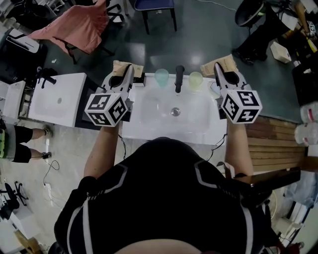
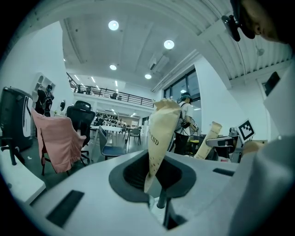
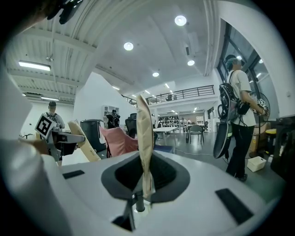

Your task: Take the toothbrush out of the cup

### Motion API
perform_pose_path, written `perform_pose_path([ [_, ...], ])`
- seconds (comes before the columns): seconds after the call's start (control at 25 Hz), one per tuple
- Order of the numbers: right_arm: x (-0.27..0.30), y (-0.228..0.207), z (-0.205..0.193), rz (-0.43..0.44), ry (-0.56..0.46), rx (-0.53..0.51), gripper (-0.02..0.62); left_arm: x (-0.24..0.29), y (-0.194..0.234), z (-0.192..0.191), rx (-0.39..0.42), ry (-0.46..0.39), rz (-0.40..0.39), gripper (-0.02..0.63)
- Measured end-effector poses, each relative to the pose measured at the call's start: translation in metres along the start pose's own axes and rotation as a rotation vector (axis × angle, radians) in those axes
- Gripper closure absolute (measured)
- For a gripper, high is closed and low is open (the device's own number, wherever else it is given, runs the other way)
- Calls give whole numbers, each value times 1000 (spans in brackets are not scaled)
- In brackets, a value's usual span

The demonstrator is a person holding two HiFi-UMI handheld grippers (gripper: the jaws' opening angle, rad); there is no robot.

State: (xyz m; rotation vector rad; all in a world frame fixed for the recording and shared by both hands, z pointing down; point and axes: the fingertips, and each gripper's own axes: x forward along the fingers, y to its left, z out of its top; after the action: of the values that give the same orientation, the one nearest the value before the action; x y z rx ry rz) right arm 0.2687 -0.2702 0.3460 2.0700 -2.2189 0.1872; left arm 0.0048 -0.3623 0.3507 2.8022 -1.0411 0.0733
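Head view: the toothbrush cannot be made out; a bluish cup (image 1: 161, 77) and a yellowish cup (image 1: 196, 79) are seen on the back rim of the sink (image 1: 149, 124), either side of the black faucet (image 1: 179, 78). The left gripper (image 2: 154, 177) is clenched on an upright tan paper packet (image 2: 161, 133). The right gripper (image 3: 143, 182) is clamped on a second tan packet (image 3: 144, 133).

Sink (image 1: 144, 126): white, rectangular; drain (image 1: 175, 111) set at centre; black faucet (image 1: 179, 78) mounted at rear rim.
Second basin (image 1: 57, 99): white, placed to left, apart.
Pink cloth (image 1: 74, 25): draped, far left.
Blue chair (image 1: 154, 5): stood behind sink.
Wood slats (image 1: 273, 141): laid at right.
Paper sleeve (image 2: 161, 129): tan, upright, lettering partly seen.
Person with backpack (image 3: 237, 110): seen standing beyond.
Ceiling lights (image 2: 113, 25): round, recessed, lit.
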Motion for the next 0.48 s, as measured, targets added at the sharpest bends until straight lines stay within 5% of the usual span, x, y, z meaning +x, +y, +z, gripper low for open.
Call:
perform_pose_path([
  [0.48,-2,1,0,4,13,4,555,3,-5,2,8,-7,-5,580],
])
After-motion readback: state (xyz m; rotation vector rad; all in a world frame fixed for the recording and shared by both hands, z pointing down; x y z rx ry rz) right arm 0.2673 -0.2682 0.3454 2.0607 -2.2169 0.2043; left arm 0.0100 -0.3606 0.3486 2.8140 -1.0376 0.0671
